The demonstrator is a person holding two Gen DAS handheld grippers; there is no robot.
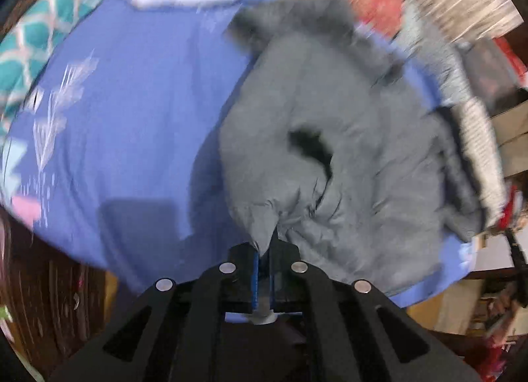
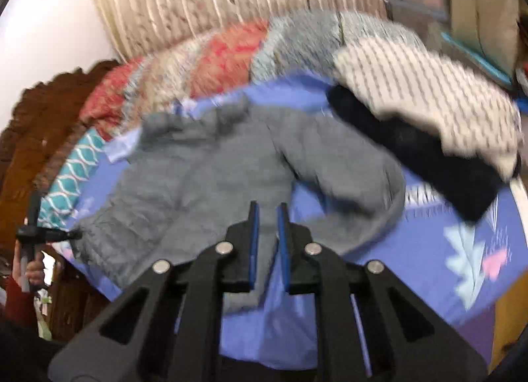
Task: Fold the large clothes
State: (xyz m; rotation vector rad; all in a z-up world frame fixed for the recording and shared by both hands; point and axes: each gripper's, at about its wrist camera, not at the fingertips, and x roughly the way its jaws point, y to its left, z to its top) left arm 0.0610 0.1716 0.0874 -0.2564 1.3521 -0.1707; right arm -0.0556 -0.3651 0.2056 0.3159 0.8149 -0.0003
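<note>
The grey puffer jacket [image 2: 211,167] lies spread across the blue bedsheet [image 2: 429,250], fur-trimmed hood [image 1: 297,19] toward the far side and one sleeve [image 2: 346,164] curling off toward a heap of other clothes. My left gripper [image 1: 264,250] is clamped on a pinch of the jacket's hem, the fabric bunching into a peak right at the blue pads. My right gripper [image 2: 268,213] has its jaws drawn narrow, but a gap shows between the pads and I cannot see any fabric caught there; I read it as holding nothing, though the blur leaves some doubt.

I judge the fold is just starting, with the hem edge being carried over the body. To do it well I want both corners travelling together, so I would get the right claw onto the matching hem corner first. Otherwise the padded cloth will drag diagonally. I should keep the lift low, since the slick shell could slip out of such a small pinch.

The black garment [image 2: 412,151] and the knitted striped sweater [image 2: 429,91] sit just beside the sleeve; I must keep clear of them.
</note>
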